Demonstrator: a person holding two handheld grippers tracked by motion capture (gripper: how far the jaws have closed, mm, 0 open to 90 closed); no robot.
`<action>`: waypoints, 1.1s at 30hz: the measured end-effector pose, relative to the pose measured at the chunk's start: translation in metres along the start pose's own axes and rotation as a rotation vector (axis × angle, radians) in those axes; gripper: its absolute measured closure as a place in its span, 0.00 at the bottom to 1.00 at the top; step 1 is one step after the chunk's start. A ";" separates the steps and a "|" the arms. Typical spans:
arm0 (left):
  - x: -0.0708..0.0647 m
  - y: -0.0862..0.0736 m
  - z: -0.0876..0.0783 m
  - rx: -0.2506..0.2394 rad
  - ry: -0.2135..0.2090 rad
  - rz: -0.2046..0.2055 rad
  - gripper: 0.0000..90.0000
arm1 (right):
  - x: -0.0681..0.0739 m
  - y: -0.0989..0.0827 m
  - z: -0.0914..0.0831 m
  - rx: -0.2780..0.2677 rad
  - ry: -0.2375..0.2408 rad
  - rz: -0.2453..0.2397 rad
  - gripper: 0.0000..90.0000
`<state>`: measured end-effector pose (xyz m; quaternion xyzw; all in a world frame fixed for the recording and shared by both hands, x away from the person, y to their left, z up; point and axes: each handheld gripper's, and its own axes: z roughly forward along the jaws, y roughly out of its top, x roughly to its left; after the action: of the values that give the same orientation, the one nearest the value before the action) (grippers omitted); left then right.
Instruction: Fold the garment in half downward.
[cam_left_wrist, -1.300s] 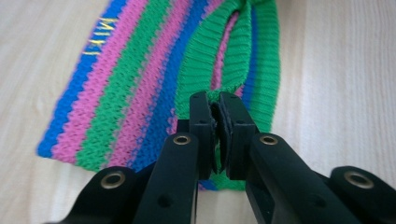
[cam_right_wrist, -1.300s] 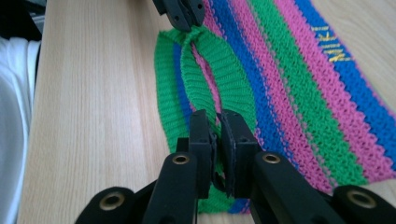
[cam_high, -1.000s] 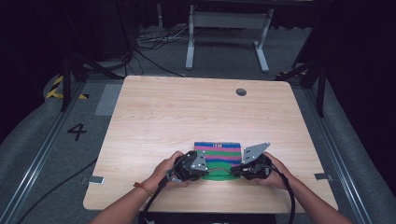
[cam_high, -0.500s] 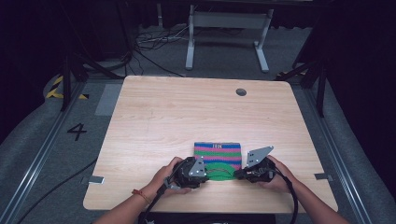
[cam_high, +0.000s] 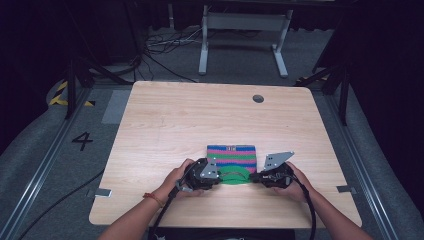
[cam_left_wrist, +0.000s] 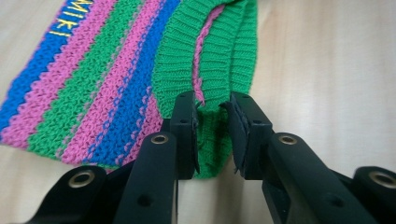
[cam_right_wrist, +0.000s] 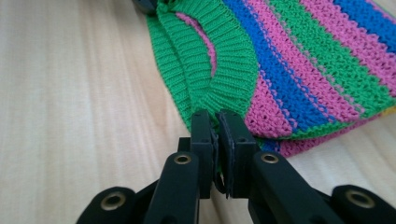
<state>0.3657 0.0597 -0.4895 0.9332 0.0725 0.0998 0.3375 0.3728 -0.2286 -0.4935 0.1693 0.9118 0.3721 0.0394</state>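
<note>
The striped knit piece (cam_high: 231, 159) lies flat on the counter (cam_high: 165, 125), near its front edge and a little right of centre. Its blue, pink and green bands run crosswise in the high view, and its green ribbed band (cam_high: 233, 176) faces the person, bowed open into an arch. Yellow stitched letters (cam_left_wrist: 69, 17) sit on the far blue stripe.

Compared with a second ago, the piece lies in much the same spot, but the ribbed band now gapes more visibly between the two grippers. The left gripper (cam_left_wrist: 212, 135) has its jaws straddling one end of the ribbed band; they have just been opening and then closing a little, and a gap shows between the pads and the fabric, so I judge it loosely around the knit, not clamped. The right gripper (cam_right_wrist: 215, 149) is closed tight on the other end of the band, the green rib pinched between its pads. This suggests the rim is being spread or re-gripped, with the left side not yet secured.

Both forearms come in from the near edge, angled inward. The left hand (cam_high: 176, 177) and right hand (cam_high: 295, 180) rest low at the counter, each gripper pointing level toward the other across the band.
</note>
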 end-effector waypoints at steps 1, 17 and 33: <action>0.002 0.000 0.001 0.002 0.010 0.000 0.81 | 0.000 0.000 0.000 0.000 0.000 0.000 0.94; 0.042 0.003 0.013 -0.008 0.034 -0.086 0.83 | -0.027 0.010 0.009 0.001 -0.084 0.029 0.93; 0.031 0.002 -0.028 0.013 0.052 -0.099 0.72 | -0.012 0.020 -0.009 0.008 -0.118 -0.011 0.71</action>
<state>0.3893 0.0818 -0.4632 0.9277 0.1280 0.1066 0.3341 0.3877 -0.2251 -0.4734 0.1861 0.9103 0.3576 0.0942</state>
